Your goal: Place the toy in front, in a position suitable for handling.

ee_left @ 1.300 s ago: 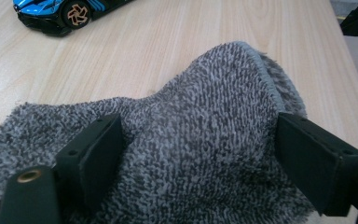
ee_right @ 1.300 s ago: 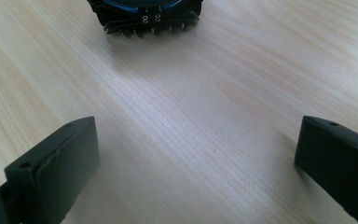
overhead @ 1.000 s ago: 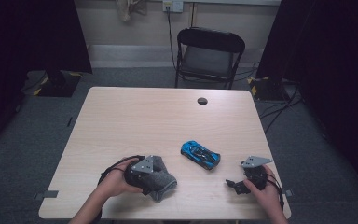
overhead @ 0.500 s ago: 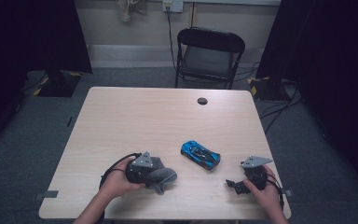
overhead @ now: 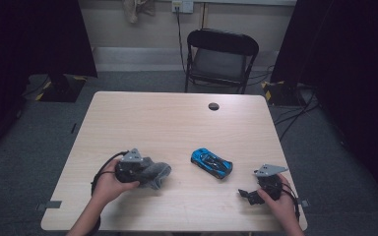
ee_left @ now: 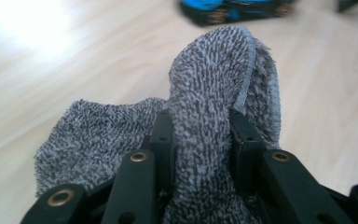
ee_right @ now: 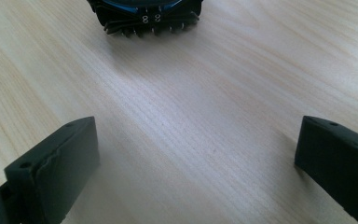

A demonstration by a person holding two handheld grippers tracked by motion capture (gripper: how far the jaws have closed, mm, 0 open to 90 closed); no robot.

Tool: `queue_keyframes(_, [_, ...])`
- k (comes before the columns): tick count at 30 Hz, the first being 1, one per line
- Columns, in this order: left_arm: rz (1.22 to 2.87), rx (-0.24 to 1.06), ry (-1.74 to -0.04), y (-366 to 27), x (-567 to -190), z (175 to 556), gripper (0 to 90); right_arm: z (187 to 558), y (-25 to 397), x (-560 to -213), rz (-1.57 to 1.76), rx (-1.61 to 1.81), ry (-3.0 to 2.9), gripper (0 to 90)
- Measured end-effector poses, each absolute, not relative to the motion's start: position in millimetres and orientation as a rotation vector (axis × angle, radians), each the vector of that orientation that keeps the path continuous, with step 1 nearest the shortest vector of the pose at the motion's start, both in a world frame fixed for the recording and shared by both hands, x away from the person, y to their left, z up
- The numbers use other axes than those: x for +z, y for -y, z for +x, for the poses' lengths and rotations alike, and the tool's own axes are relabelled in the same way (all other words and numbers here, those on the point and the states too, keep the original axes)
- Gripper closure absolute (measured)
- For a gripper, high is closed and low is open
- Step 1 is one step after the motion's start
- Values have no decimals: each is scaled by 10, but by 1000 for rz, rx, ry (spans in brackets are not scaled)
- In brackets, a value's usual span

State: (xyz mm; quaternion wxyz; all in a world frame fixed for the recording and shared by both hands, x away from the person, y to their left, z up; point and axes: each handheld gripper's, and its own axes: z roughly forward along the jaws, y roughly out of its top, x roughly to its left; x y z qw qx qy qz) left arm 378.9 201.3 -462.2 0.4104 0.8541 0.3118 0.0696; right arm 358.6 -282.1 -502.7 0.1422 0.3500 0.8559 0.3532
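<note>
Grey cloth (overhead: pixel 152 172) sits bunched at the near left of the desk (overhead: pixel 177 123), with the left gripper (overhead: pixel 130 169) clamped on it and the person's left hand (overhead: pixel 109 183) wrapped around the gripper from behind. In the left gripper view the two black jaws press in on either side of a raised fold of the fluffy, speckled fabric (ee_left: pixel 209 107), which stands up between them while the remainder of the cloth spreads low on the wood to the left. Beyond that fold lies the blurred edge of a blue toy car (ee_left: pixel 235 9).

Moving right in the high view, the blue toy car (overhead: pixel 211 163) lies on the desk between the two grippers, angled, apart from the cloth and from both tools. A small dark round object (overhead: pixel 213 106) rests near the far edge of the desk, and a black folding chair (overhead: pixel 220 56) stands behind it.

At the near right, the right gripper (overhead: pixel 248 194) rests low on the wood in the person's right hand (overhead: pixel 280 201). Its jaws stand wide apart with bare desk between them, pointing toward the car (ee_right: pixel 144 14) ahead.
</note>
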Motion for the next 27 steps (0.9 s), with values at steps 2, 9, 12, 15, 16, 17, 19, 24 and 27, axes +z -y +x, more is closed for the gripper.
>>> queue_keyframes(2, [2139,197,-826,-2130,-4616,3796,679,3586,2821,-5027,1011,1019,-2470,0])
queue_keyframes(9, [2094,253,-965,-2424,-4643,3859,675,3586,2821,-5027,1011,1019,-2470,0])
queue_keyframes(12, [2093,267,-1012,-2492,-4669,3873,675,3586,2821,-5026,1010,1019,-2470,0])
queue_keyframes(15, [2097,270,-1037,-2526,-4705,3888,673,3586,2821,-5026,1010,1019,-2470,0])
queue_keyframes(16, [2098,272,-1041,-2530,-4711,3893,671,3586,2821,-5027,1011,1019,-2470,0])
queue_keyframes(17, [2095,272,-1040,-2534,-4715,3898,666,3586,2821,-5027,1011,1019,-2470,0])
queue_keyframes(19, [2091,266,-1018,-2527,-4730,3900,640,3586,2821,-5026,1011,1019,-2470,0])
queue_keyframes(24, [2110,293,-932,-2507,-4749,3912,387,3586,2821,-5026,1011,1019,-2470,0])
queue_keyframes(27, [2110,281,-903,-2489,-4708,3909,300,3586,2821,-5026,1010,1019,-2470,0])
